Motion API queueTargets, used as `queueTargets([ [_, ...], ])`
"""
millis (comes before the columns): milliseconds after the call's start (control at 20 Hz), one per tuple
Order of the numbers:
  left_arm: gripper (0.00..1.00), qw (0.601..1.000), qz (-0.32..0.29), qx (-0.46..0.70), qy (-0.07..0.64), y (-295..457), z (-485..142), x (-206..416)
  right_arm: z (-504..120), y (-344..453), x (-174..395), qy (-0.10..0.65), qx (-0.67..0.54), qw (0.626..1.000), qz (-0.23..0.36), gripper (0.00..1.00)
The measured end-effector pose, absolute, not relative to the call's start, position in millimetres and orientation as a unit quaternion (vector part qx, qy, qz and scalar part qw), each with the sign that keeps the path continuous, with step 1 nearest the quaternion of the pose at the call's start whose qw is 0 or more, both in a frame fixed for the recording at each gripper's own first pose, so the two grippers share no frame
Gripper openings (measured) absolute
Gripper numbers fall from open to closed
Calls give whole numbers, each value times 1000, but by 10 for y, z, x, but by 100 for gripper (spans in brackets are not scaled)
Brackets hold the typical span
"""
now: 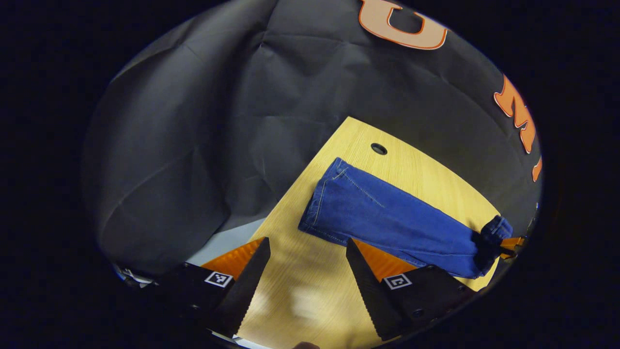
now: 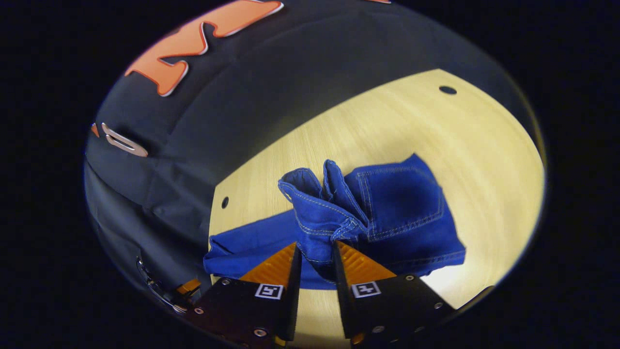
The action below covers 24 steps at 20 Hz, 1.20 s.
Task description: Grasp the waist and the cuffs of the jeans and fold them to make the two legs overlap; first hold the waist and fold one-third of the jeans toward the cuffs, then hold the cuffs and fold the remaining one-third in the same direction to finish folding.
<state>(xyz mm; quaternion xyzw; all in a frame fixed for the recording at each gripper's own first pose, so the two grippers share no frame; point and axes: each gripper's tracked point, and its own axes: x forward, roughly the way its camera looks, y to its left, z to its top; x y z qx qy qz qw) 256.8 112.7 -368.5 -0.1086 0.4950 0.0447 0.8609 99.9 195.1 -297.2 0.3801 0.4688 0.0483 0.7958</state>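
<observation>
In the left gripper view the blue stitched denim jeans (image 1: 387, 213) lie flat on the pale wood-grain table (image 1: 300, 291), long axis running from ten to four o'clock, while the left gripper (image 1: 307, 249) gapes empty and the right gripper (image 2: 315, 252) pinches the bunched waist (image 2: 319, 218).

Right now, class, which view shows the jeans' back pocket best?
The right gripper view: the pocket faces the camera, stitching clear, just beyond the right gripper shut on the waist. The left gripper view shows the jeans as a long folded strip.

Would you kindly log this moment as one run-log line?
left gripper: open, above wooden table | right gripper: shut on blue denim jeans, waist end bunched | legs overlapped
</observation>
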Motion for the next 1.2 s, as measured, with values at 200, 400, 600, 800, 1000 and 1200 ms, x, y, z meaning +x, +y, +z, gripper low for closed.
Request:
queueTargets([
  [200, 97, 845, 34, -144, 514, 1086, -3698, 2557, -2928, 2089, 1021, 465, 391, 792, 57, 77],
  [400, 97, 819, 27, -224, 528, 1031, -3697, 2518, -2788, 1877, 1028, 445, 382, 808, 43, 92],
  [600, 97, 790, 36, -313, 526, 1038, -3730, 2614, -2594, 1606, 985, 422, 374, 825, 24, 95],
  [800, 94, 774, 48, -384, 501, 1225, -3567, 2769, -2482, 1378, 910, 407, 382, 830, 5, 95],
  [1000, 94, 777, 37, -396, 487, 1204, -3575, 2900, -2497, 1224, 797, 403, 392, 827, -12, 95],
  [1200, 88, 788, 34, -401, 466, 1095, -3663, 3177, -2555, 1096, 645, 404, 396, 824, -27, 95],
])
